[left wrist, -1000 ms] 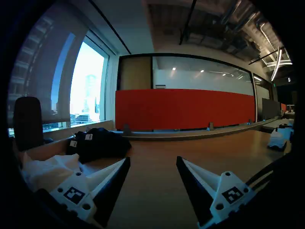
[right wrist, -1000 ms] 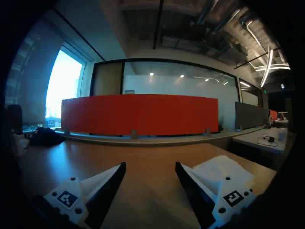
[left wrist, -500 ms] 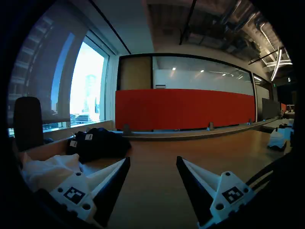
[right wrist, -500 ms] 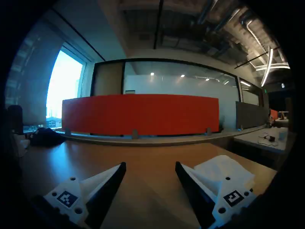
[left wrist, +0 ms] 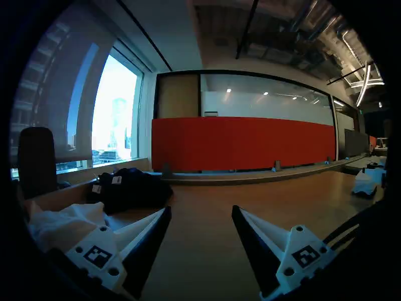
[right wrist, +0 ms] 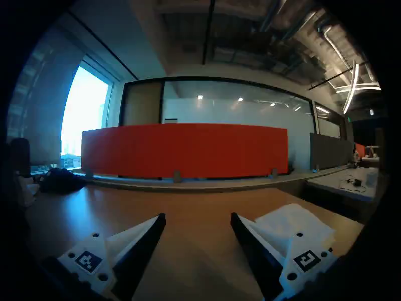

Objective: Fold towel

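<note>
Nothing has moved since a second ago: the left hand-held gripper and the right hand-held gripper hover low over the desk, fingers apart and empty. Just beside the right one lies a white towel, folded flat. Farther off stands a red partition.

- I see a long brown wooden table in front of me.
- A red board stands along its far edge.
- Behind the board is a glass wall.
- A big window is very bright.
- A dark chair stands near the window.
- Long white lights glow on the dark ceiling.
</note>
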Demonstrator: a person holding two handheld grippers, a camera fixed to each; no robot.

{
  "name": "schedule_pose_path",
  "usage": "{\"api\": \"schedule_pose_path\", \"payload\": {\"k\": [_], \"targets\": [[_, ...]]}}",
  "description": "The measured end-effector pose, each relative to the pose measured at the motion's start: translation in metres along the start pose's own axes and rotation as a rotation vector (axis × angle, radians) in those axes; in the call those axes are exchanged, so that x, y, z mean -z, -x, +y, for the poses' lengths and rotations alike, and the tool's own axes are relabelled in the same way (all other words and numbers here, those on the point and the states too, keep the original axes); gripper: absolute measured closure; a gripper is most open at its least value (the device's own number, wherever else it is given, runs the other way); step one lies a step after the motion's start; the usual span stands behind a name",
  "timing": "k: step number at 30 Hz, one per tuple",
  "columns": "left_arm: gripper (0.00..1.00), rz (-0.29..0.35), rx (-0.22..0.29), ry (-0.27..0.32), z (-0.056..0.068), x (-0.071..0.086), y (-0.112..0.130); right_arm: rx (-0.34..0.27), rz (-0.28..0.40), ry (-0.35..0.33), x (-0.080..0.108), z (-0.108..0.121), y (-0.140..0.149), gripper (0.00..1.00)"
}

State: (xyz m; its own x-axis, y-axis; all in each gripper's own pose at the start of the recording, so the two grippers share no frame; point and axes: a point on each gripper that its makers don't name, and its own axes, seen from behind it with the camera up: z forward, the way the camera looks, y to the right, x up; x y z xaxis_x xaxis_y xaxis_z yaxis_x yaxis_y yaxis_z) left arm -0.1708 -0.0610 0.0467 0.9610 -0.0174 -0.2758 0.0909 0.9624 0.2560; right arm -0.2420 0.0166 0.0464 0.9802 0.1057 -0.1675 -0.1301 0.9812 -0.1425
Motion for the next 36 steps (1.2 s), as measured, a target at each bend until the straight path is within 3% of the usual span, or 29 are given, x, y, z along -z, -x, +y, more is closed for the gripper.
{"api": "schedule_pose_path", "payload": {"k": [36], "targets": [[0.10, -0.002, 0.001, 0.000, -0.0053, 0.0009, -0.0068, 0.000, 0.000, 0.000, -0.0003, 0.0002, 0.0000, 0.00]]}}
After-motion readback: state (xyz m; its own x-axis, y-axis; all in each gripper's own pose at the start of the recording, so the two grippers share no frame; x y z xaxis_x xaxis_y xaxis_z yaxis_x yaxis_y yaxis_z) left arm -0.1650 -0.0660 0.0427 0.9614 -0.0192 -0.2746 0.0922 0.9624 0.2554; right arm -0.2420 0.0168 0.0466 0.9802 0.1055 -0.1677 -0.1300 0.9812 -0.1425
